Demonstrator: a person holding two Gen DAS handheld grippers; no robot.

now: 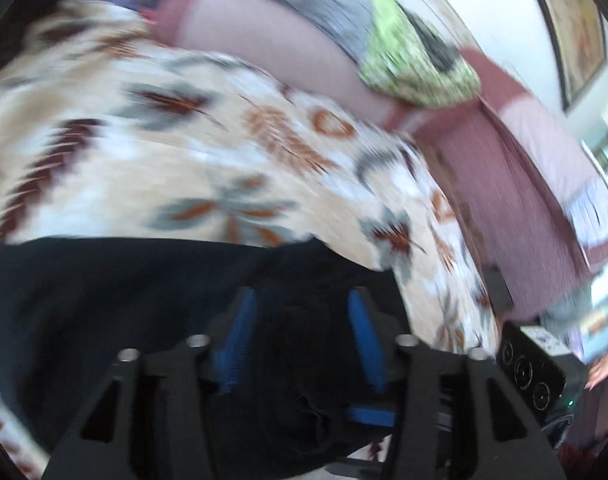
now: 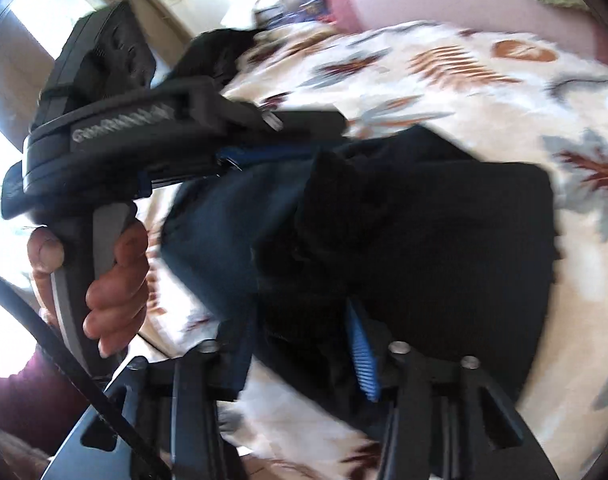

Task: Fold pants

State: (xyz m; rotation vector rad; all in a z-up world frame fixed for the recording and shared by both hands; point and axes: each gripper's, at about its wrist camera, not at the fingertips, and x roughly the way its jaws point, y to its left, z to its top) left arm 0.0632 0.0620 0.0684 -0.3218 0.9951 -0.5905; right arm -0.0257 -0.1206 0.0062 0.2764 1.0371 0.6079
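Pants [image 1: 136, 300]: dark, folded on the patterned bedspread [image 1: 184, 152].
Left gripper [image 1: 300, 328]: jaws parted, cloth between, unpinched.
Right gripper [image 2: 304, 344]: same.
Risk: pull away carelessly and your pads may snag fabric, undoing the fold.

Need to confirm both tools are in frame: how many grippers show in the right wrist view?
2. The right gripper at the bottom edge, over the black pants; the left gripper at upper left, held by a hand.

No lettering, label or number can be read anywhere.
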